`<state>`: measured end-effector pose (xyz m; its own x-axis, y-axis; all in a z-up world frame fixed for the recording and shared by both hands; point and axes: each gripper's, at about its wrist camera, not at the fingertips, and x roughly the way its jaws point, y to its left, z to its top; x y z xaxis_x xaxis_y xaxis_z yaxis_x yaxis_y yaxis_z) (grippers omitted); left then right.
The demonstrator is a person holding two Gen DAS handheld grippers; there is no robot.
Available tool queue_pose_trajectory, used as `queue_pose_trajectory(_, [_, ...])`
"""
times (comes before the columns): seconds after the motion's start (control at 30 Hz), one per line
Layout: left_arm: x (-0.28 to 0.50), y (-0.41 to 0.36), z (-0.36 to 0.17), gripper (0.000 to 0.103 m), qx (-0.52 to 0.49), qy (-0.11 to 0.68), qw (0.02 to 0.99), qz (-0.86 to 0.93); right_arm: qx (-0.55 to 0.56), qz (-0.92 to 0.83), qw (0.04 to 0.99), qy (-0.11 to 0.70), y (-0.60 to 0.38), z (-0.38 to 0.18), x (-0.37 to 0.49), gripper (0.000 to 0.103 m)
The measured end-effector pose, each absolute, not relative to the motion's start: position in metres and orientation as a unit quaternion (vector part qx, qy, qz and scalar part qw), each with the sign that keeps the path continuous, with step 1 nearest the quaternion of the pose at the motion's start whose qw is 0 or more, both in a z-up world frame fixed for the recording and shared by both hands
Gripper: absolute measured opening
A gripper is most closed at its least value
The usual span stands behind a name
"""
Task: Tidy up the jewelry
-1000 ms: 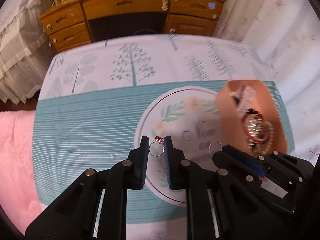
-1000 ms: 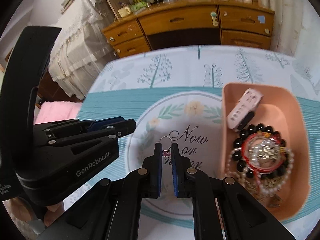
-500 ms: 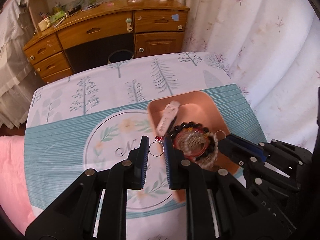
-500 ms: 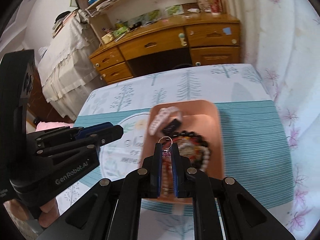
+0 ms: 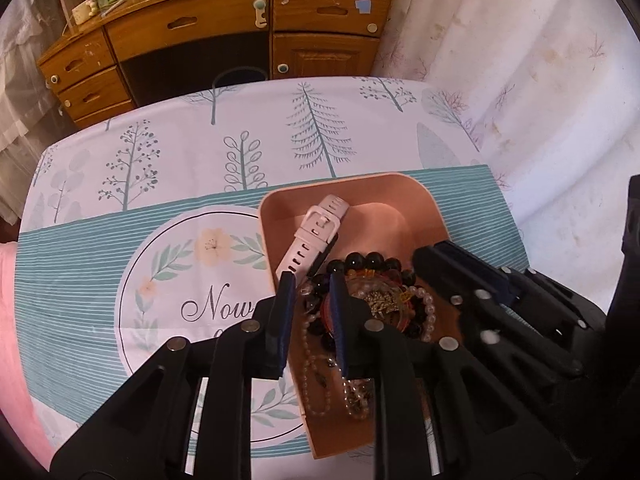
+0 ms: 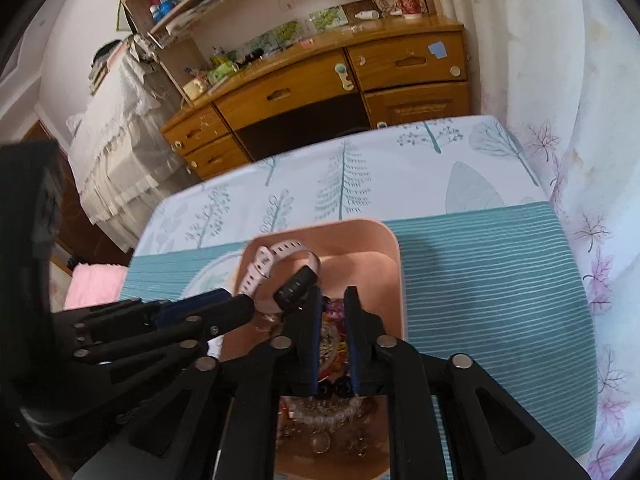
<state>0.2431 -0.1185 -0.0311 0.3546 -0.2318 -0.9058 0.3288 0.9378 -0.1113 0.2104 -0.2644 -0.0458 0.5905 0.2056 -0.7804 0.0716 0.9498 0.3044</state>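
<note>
A pink tray (image 5: 420, 196) (image 6: 394, 248) sits on the tablecloth and holds a white watch (image 5: 316, 232) (image 6: 276, 256), black bead bracelets (image 5: 372, 262) and pearl strands (image 5: 312, 376). My left gripper (image 5: 312, 280) hovers over the tray's left side, jaws apart and empty. My right gripper (image 6: 332, 294) hovers over the tray's middle, jaws apart and empty. No ring shows between either pair of fingers. Small rings (image 6: 320, 440) lie among the jewelry at the tray's near end.
The tablecloth (image 5: 200, 160) has tree prints, teal stripes and a round "Now" motif (image 5: 216, 308). A wooden desk (image 5: 224, 36) stands behind the table. A curtain (image 5: 520, 60) hangs at the right. A pink blanket (image 6: 96, 284) lies at the left.
Both grippers moved right and over the tray. Each held a ring before; both jaws have opened and the rings are no longer between the fingers.
</note>
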Motion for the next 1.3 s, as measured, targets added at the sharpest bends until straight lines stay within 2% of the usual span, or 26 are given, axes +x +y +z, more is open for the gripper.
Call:
queue_pose_trajectory(0.2, [0.239,-0.114,-0.034,0.037,0.048,0.539,0.826,-0.161,0.174,0.037,0.872,0.456,-0.266,-0.065,0.216,0.02])
queue_pose_trajectory(0.33, [0.227,-0.107,-0.031,0.042,0.056,0.531,0.83,-0.158,0.173,0.04,0.872,0.456,-0.267,-0.063,0.205,0.02])
queue_pose_trajectory(0.6, [0.179,-0.081,-0.009,0.043,0.061,0.503,0.849,-0.15,0.151,0.048,0.878,0.451,-0.254,-0.043,0.165,0.02])
queue_pose_trajectory(0.7, [0.155,-0.066,-0.001,0.047,0.057,0.495,0.855,-0.143,0.135,0.056,0.882,0.449,-0.244,-0.034,0.142,0.02])
queue_pose_trajectory(0.77, [0.14,-0.059,0.003,0.048,0.052,0.491,0.858,-0.142,0.127,0.062,0.885,0.443,-0.236,-0.028,0.125,0.024])
queue_pose_trajectory(0.83, [0.12,-0.05,0.006,0.049,0.051,0.484,0.863,-0.136,0.118,0.066,0.89,0.436,-0.228,-0.022,0.106,0.036])
queue_pose_trajectory(0.87, [0.109,-0.046,0.007,0.049,0.053,0.48,0.866,-0.133,0.115,0.067,0.892,0.432,-0.225,-0.019,0.097,0.038])
queue_pose_trajectory(1.2, [0.018,-0.016,0.001,0.05,0.037,0.443,0.892,-0.082,0.074,0.058,0.907,0.41,-0.179,-0.009,0.001,0.04])
queue_pose_trajectory(1.3, [0.0,-0.012,0.001,0.05,0.031,0.43,0.9,-0.069,0.068,0.042,0.913,0.4,-0.174,-0.011,-0.026,0.045])
